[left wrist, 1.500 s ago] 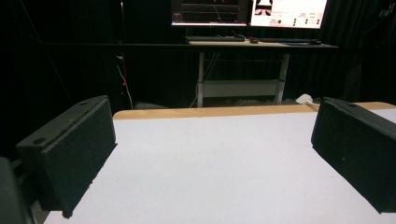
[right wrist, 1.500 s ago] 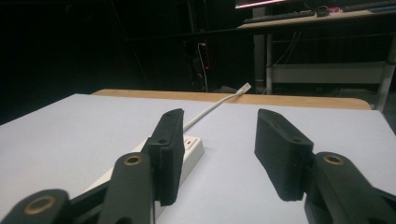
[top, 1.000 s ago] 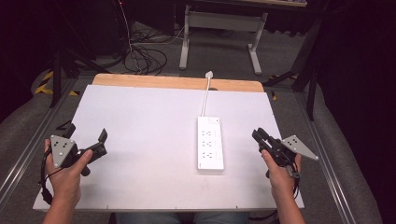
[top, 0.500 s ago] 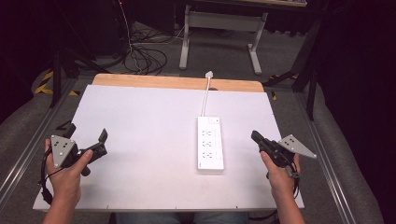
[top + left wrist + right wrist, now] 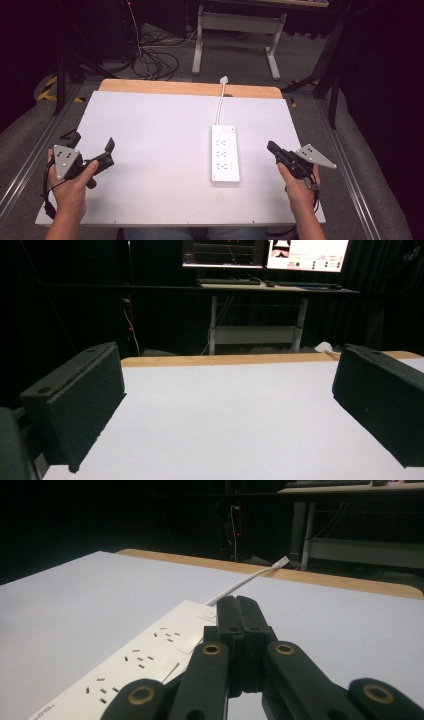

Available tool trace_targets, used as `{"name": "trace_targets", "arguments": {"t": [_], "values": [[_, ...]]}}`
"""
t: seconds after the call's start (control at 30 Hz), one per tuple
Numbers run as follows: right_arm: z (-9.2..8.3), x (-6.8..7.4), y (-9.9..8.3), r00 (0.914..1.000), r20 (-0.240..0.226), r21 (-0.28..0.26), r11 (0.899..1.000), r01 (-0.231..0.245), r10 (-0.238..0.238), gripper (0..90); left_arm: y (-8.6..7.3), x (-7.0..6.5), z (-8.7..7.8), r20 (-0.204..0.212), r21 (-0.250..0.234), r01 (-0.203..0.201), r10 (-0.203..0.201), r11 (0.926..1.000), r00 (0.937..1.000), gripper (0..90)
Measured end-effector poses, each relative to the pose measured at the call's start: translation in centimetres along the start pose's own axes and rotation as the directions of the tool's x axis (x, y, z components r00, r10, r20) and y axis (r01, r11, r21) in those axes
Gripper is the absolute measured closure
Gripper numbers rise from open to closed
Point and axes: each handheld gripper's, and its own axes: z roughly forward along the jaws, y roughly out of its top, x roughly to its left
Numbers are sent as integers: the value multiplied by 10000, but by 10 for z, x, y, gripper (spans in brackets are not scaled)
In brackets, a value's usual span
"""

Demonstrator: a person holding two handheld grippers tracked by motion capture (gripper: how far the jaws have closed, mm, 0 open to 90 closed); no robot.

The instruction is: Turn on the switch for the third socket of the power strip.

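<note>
Tongs rest in both my hands above the white table top (image 5: 150,130), one at each side, with the white power strip (image 5: 225,160) lying flat between them, nearer to my right hand. My left gripper (image 5: 92,150) sits near the table's left edge with its jaws spread wide apart and nothing between them; in the left gripper view the two black pads (image 5: 75,405) stand far to either side of bare white surface, with the wooden strip (image 5: 260,359) along the far edge and a desk with lit monitors (image 5: 265,252) beyond. My right gripper (image 5: 271,146) is just to the right of the power strip, apart from it, and its jaws have just been closing: they are now pressed together on nothing, as the right gripper view shows, where the two black tips (image 5: 239,611) meet in one closed wedge. The strip runs lengthwise away from me, its rows of sockets facing up, and its white cord (image 5: 219,102) leads from the far end across the wooden strip to a plug (image 5: 224,79) at the table's back edge. In the right gripper view the power strip (image 5: 130,665) lies just left of my closed jaws.
</note>
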Motion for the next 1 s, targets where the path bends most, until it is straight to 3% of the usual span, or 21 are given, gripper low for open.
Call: {"name": "trace_targets", "arguments": {"t": [1.0], "values": [[3, 7, 3, 9994, -302, 178, 9997, 188, -183, 900, 0, -2, 1, 38, 43, -141, 141, 9999, 9999, 9]]}}
